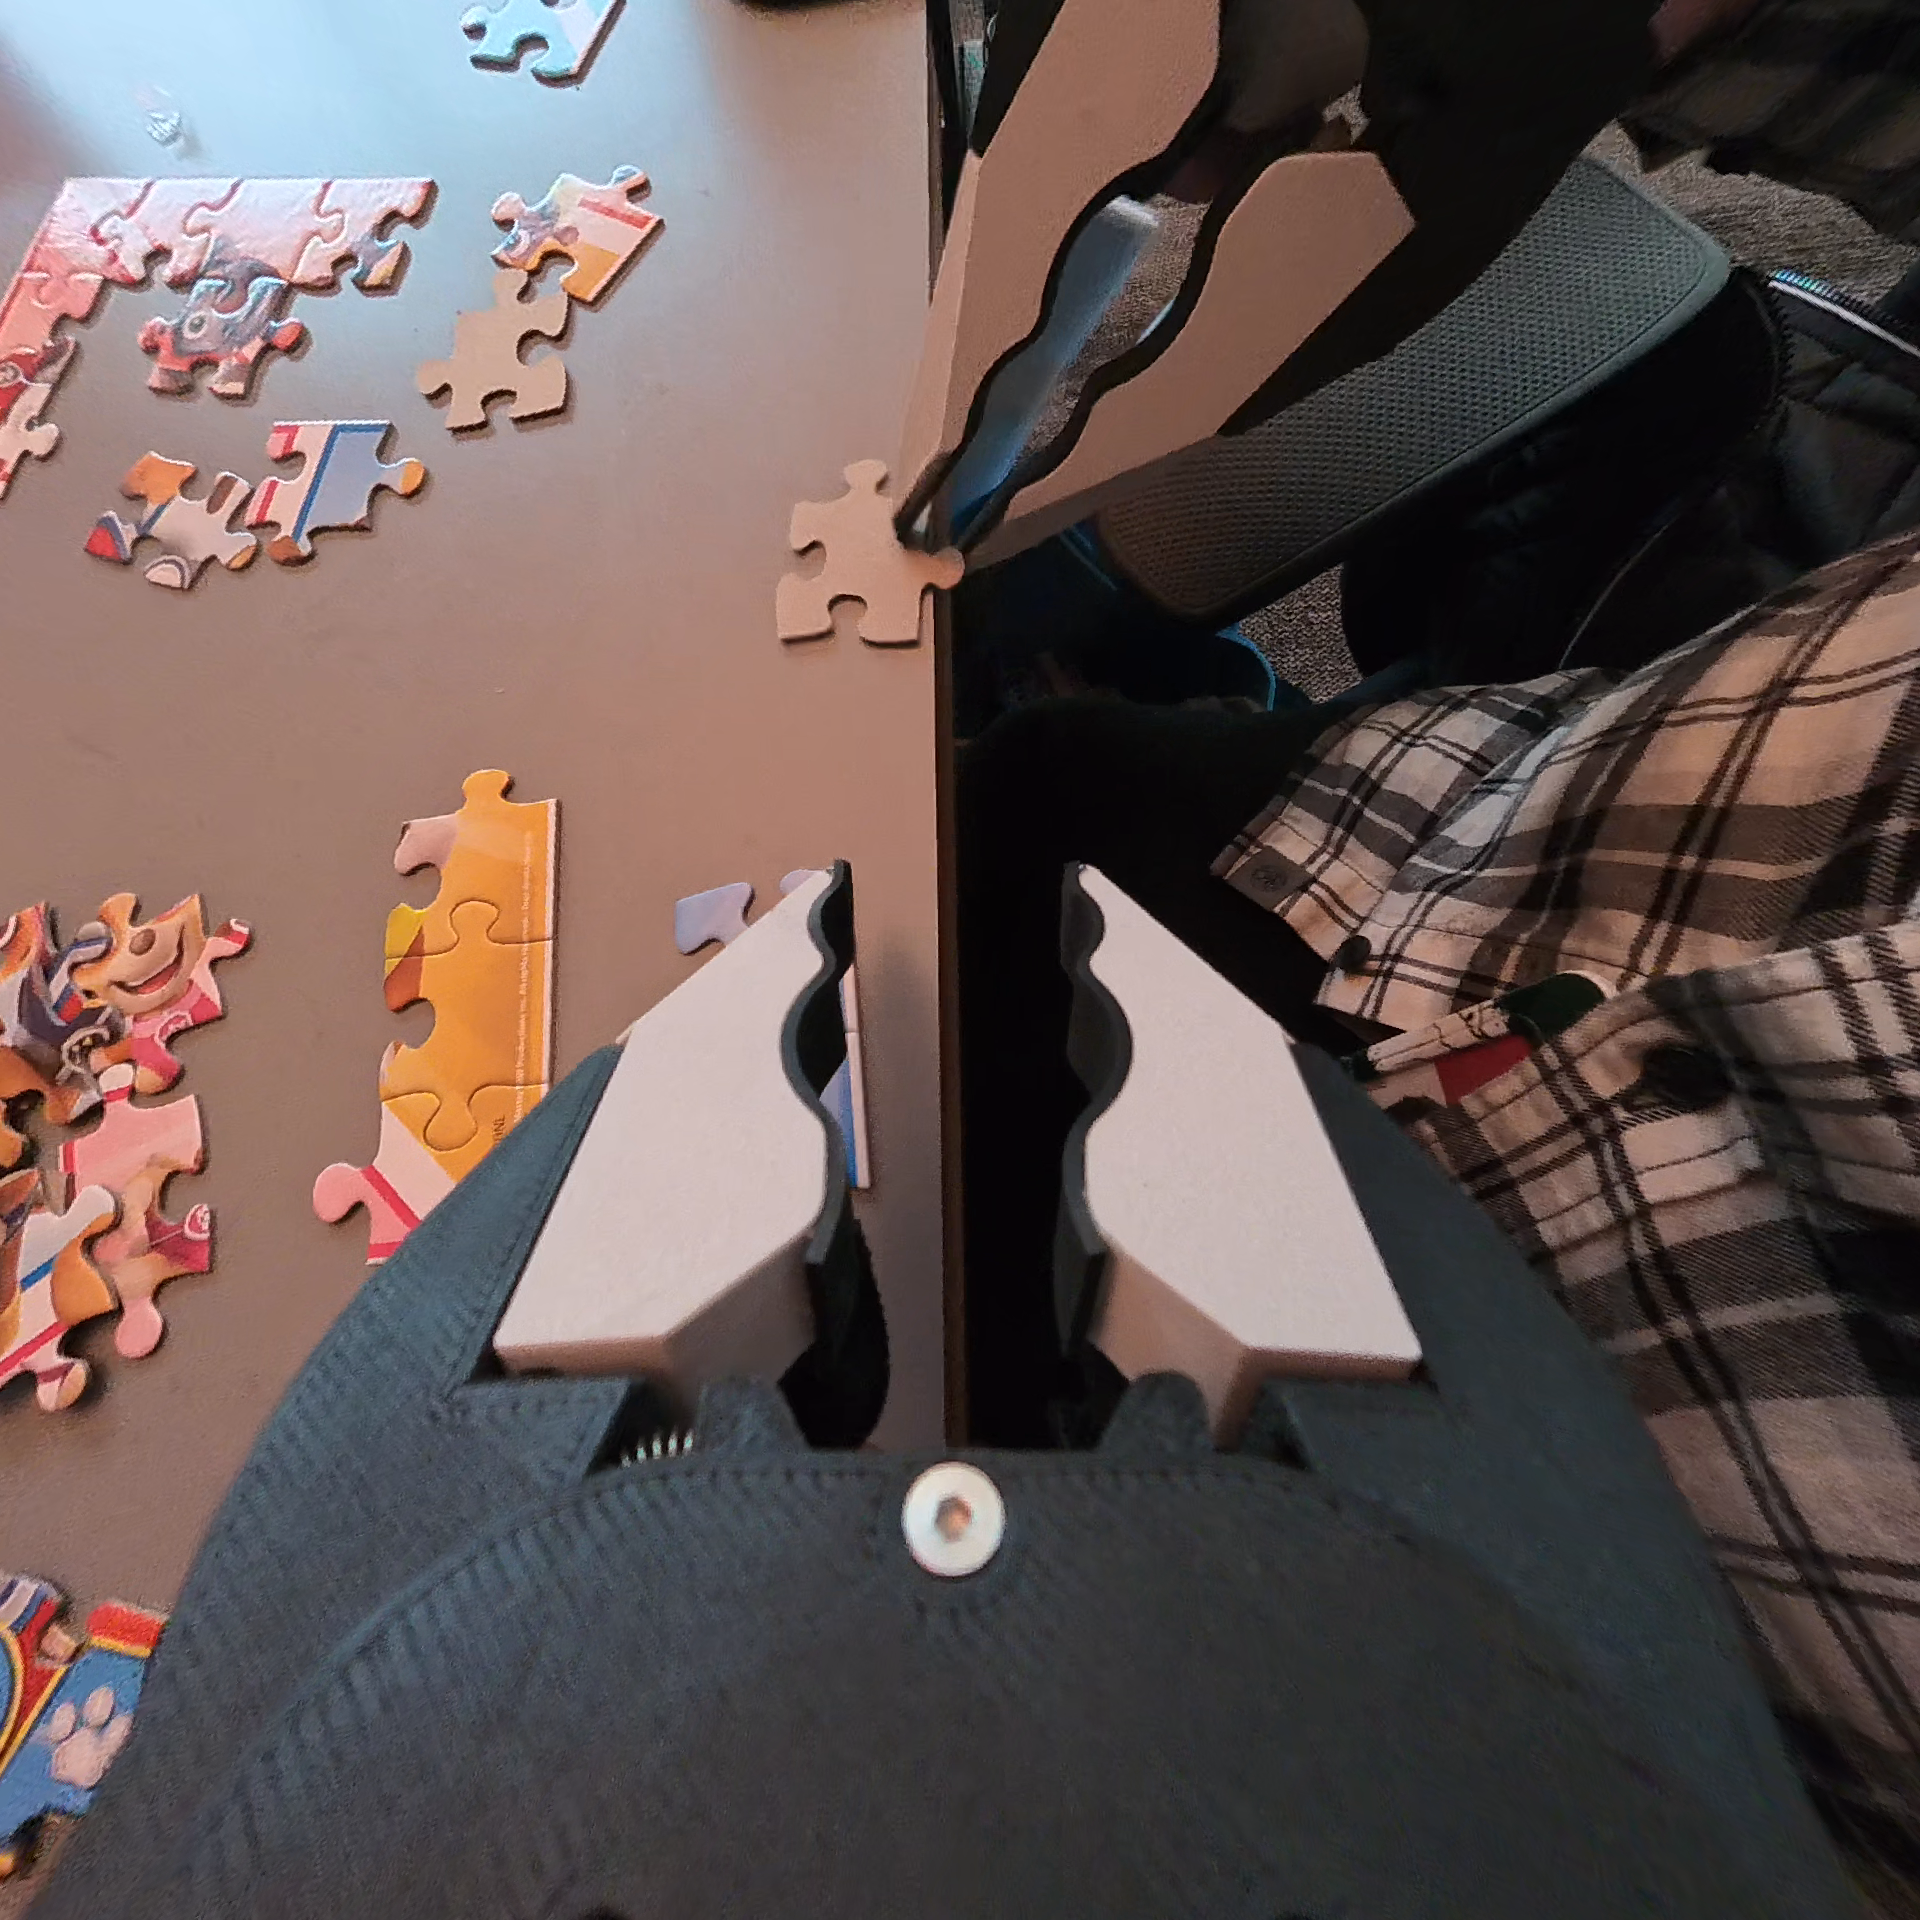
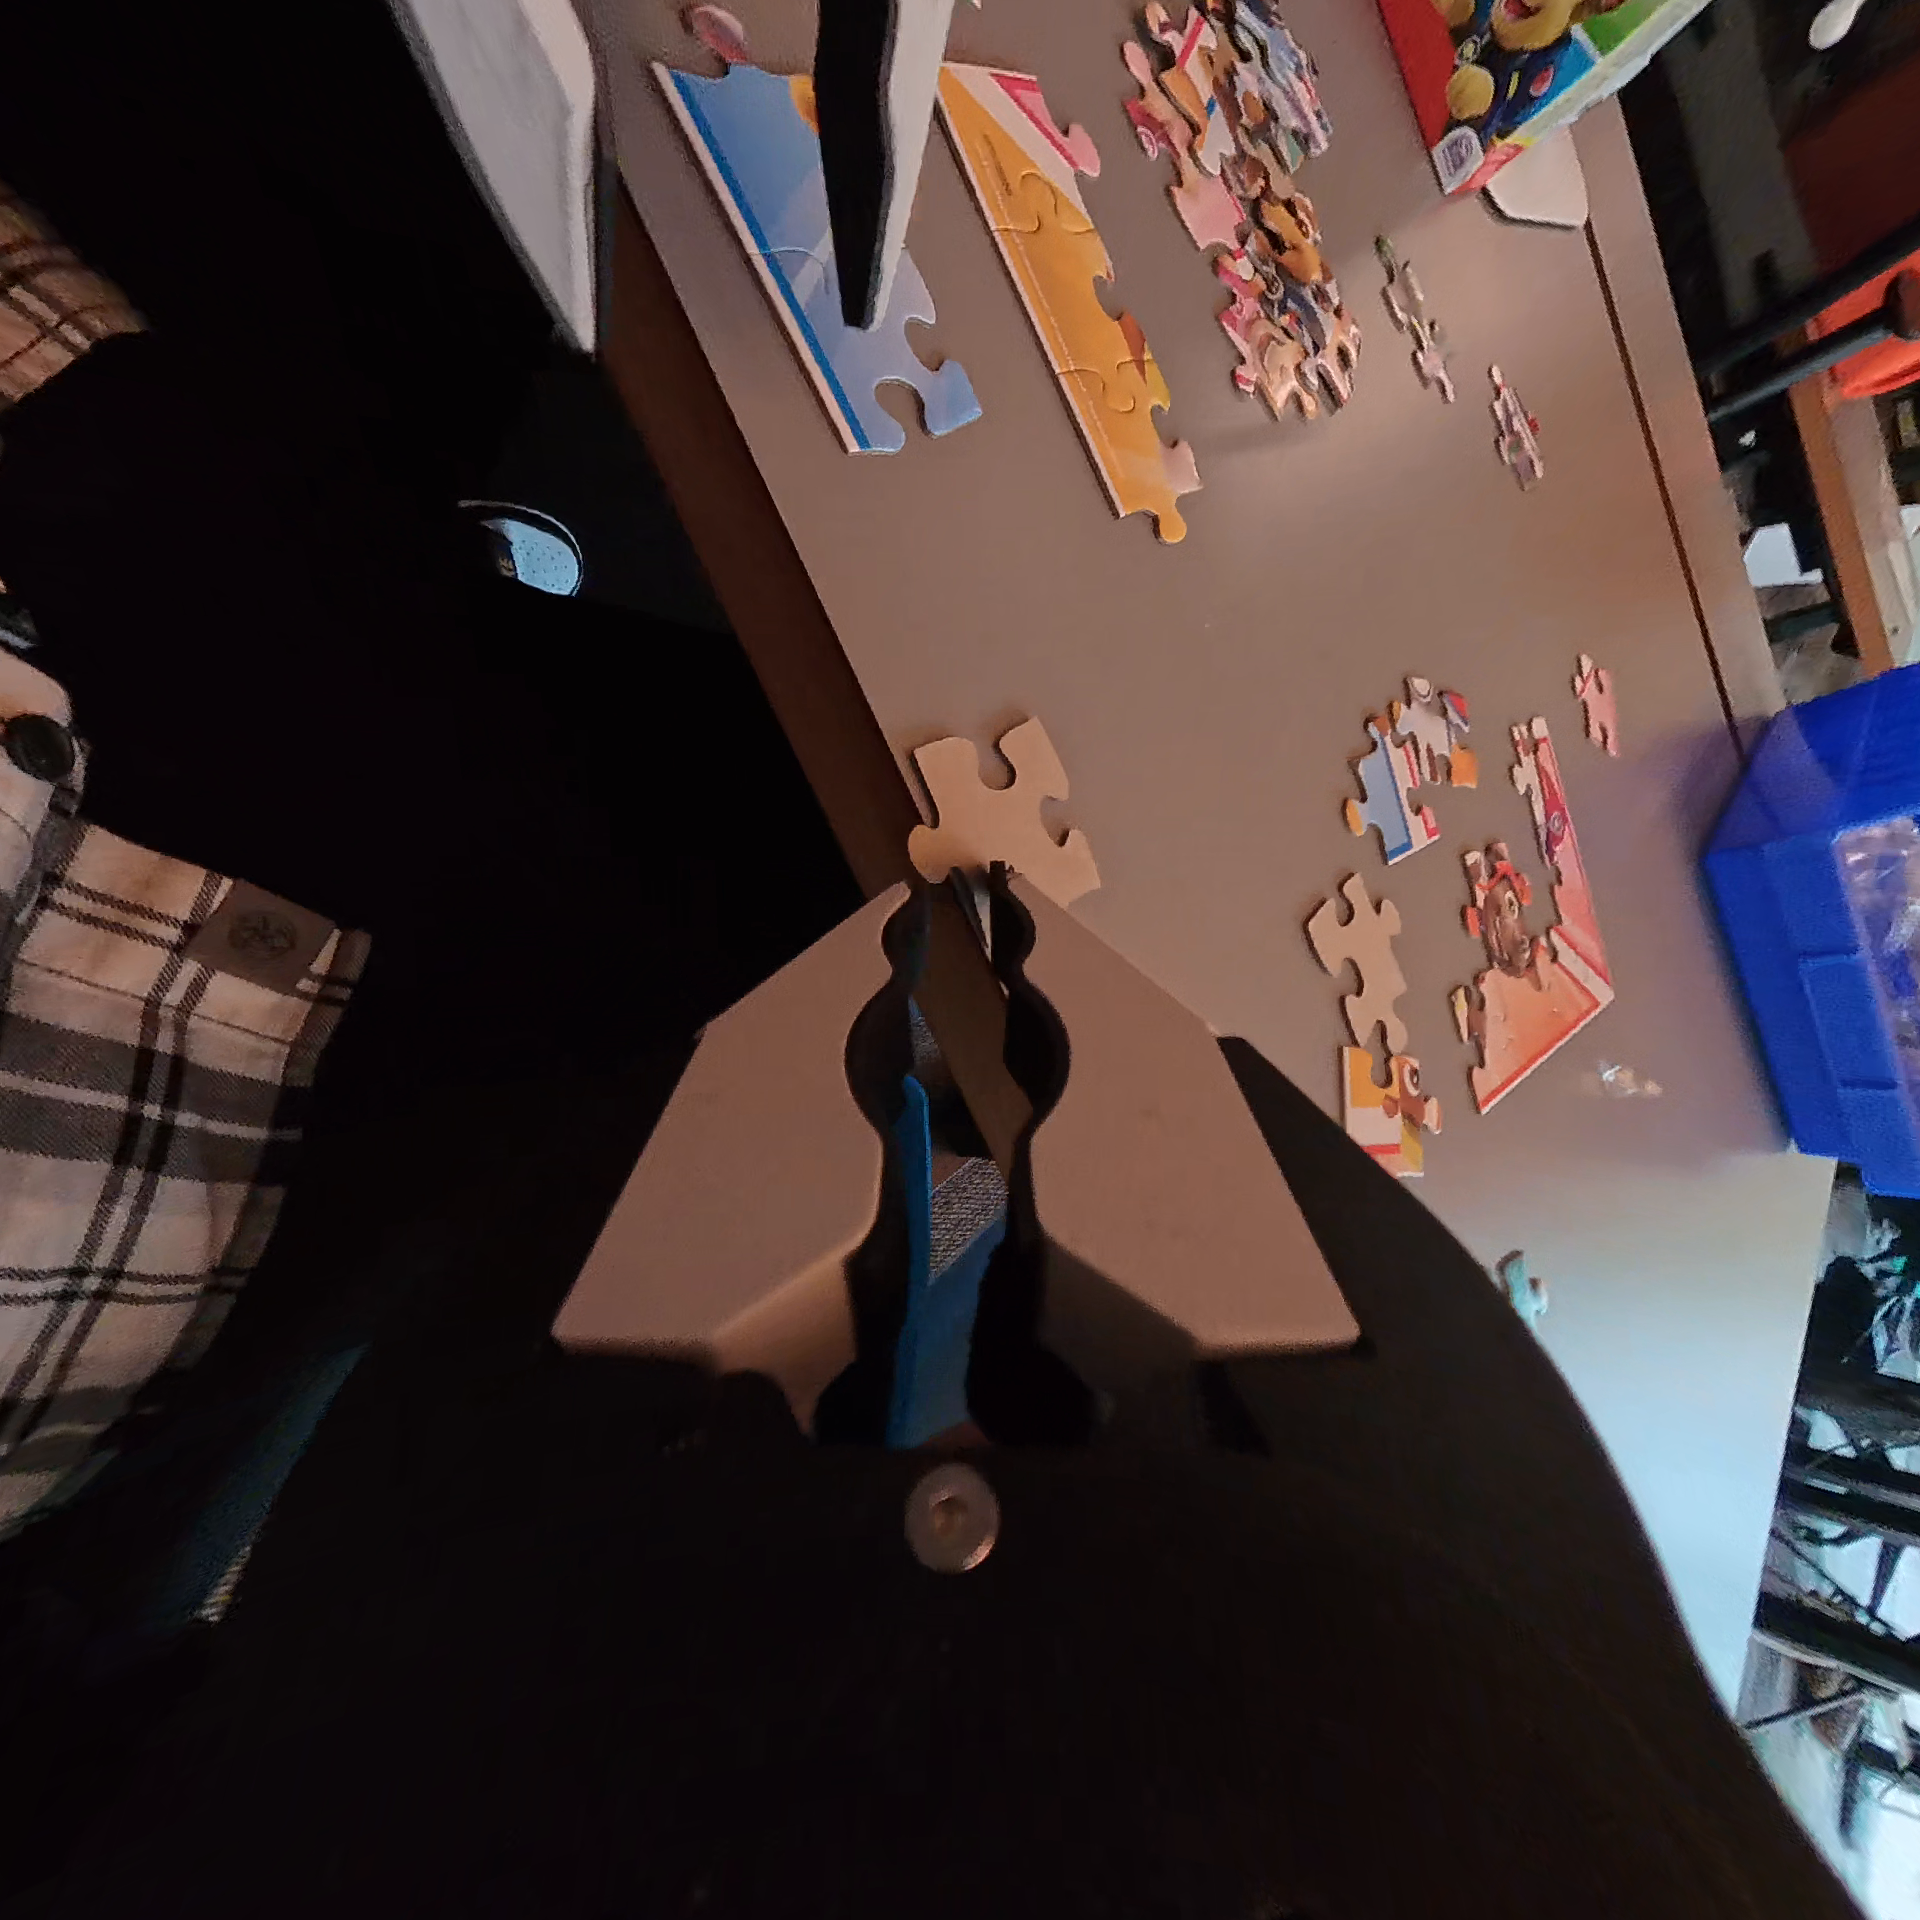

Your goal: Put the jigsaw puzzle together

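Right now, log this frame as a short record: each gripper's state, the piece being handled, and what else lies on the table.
left gripper: open, holding nothing, straddling the table edge
right gripper: shut on the face-down piece at the table edge
face-down piece: blank side up, flat on the table, one tab overhanging the edge
blue strip: joined pieces, partly under the left gripper
yellow strip: joined pieces, beside the blue strip
corner section: assembled, red-toned, farther off
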Demonstrator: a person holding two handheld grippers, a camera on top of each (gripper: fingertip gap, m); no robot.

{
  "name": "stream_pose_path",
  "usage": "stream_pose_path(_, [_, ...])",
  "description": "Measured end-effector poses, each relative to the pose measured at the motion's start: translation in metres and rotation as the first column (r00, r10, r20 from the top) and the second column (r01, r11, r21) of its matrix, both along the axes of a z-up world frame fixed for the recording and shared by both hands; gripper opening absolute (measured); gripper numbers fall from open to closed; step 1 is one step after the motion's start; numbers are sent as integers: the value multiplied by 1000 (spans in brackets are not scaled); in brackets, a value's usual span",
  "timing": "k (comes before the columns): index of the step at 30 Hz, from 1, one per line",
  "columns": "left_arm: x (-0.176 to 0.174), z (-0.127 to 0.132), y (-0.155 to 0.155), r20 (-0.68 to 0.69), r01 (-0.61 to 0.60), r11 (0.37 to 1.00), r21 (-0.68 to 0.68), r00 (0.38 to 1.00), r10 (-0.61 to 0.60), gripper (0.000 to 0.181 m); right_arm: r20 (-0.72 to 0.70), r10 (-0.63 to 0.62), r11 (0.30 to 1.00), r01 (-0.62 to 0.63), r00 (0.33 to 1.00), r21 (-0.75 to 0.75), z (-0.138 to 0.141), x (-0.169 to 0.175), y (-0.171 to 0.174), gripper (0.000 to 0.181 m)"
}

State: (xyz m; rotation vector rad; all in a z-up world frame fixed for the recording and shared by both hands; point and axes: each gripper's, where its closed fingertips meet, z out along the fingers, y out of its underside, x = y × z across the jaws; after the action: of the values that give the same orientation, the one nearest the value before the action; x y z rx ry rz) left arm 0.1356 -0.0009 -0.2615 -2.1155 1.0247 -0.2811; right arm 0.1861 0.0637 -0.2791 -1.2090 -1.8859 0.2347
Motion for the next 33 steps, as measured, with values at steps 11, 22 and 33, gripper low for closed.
stream_pose_path(11, [-1,-1,-2,-13,-21,1000,21,1000,22,38,-68,-19,993,11,997,-115,19,-1,-2,0])
stream_pose_path(22, [-21,-7,-1,-29,-110,994,27,993,111,38,-68,-94,655,11,993,-756,57,-24,32,0])
stream_pose_path(33, [-36,-17,-7,-69,-169,985,-19,983,167,42,-24,-48,537,6,999,-844,61,-53,53,0])
